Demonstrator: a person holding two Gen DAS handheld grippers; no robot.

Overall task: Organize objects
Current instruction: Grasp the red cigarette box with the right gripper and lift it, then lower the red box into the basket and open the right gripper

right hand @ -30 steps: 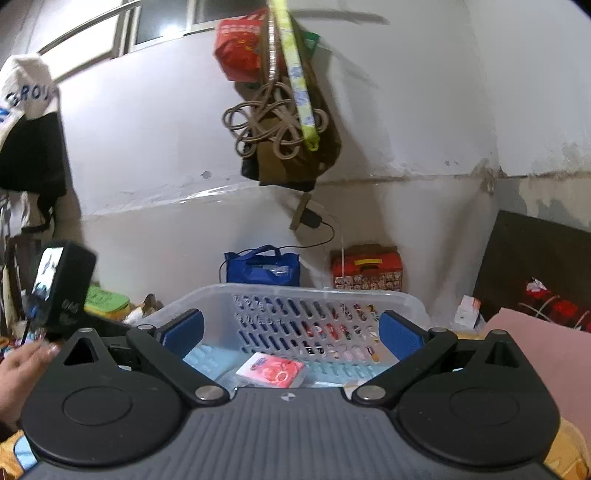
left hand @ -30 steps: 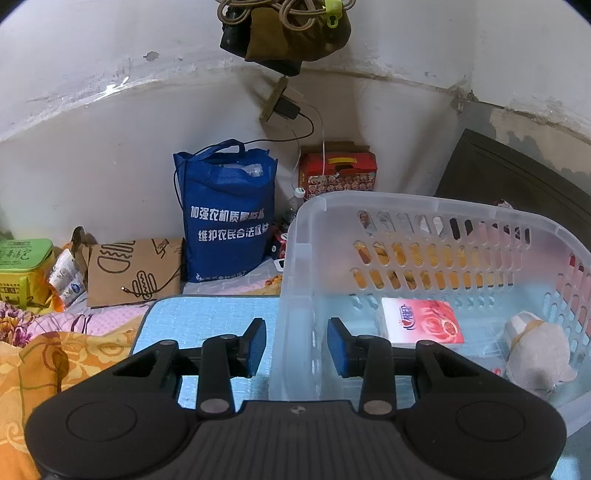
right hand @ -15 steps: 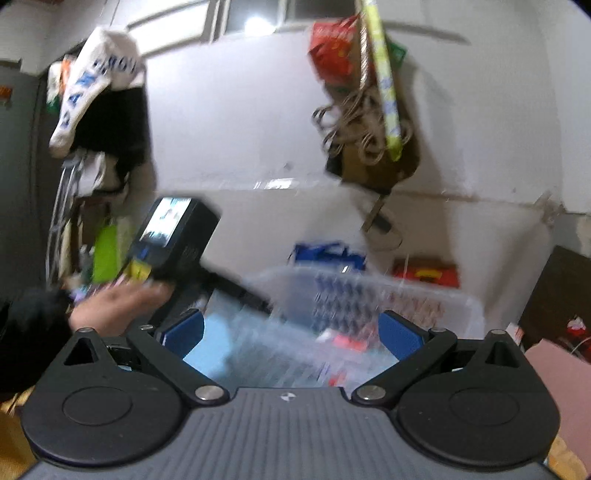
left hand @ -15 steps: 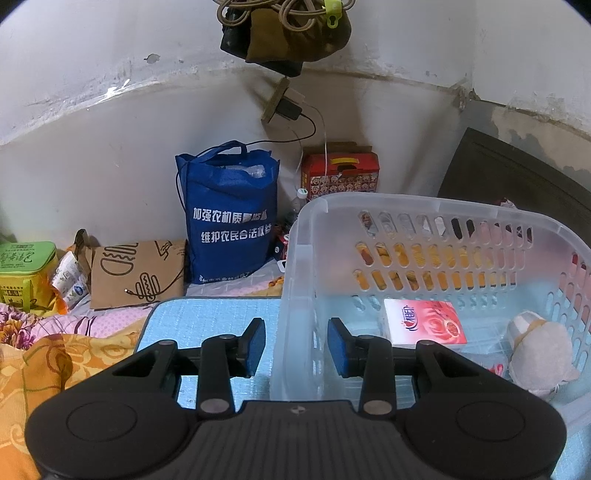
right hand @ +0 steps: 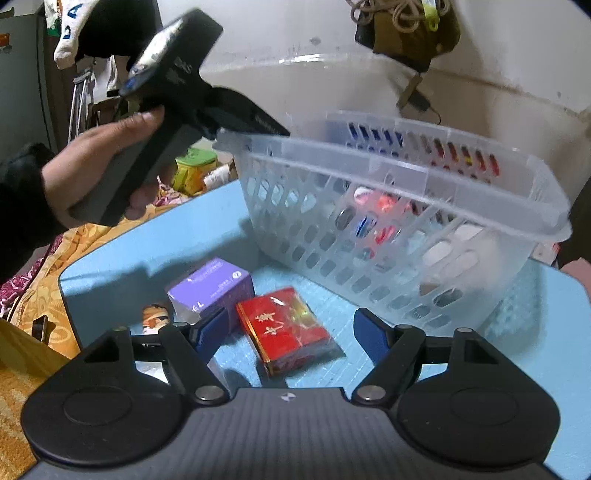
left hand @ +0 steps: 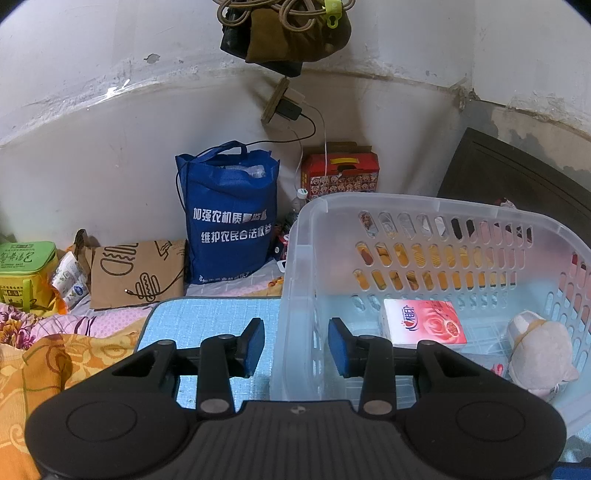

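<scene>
A clear plastic basket (left hand: 424, 210) stands on a blue mat (left hand: 210, 317). Inside it lie a pink tissue pack (left hand: 424, 323) and a pale plush toy (left hand: 535, 347). My left gripper (left hand: 295, 345) straddles the basket's near-left wall, one finger inside and one outside, a gap still showing to each pad. In the right wrist view the basket (right hand: 406, 192) sits behind a red packet (right hand: 286, 330), a purple box (right hand: 210, 291) and a small figure (right hand: 155, 317) on the mat. My right gripper (right hand: 290, 332) is open and empty, hovering over the red packet. A hand holds the left gripper (right hand: 177, 96) at the basket's left rim.
A blue tote bag (left hand: 229, 210), a red carton (left hand: 340, 173), a brown paper bag (left hand: 136, 273) and a green box (left hand: 26, 273) stand along the wall. Orange bedding (left hand: 55, 362) lies left of the mat. A bag hangs overhead (left hand: 284, 33).
My right gripper has swung left and tilted down from the wall to the mat, now over the red packet and purple box. The left gripper has barely moved at the basket wall.
</scene>
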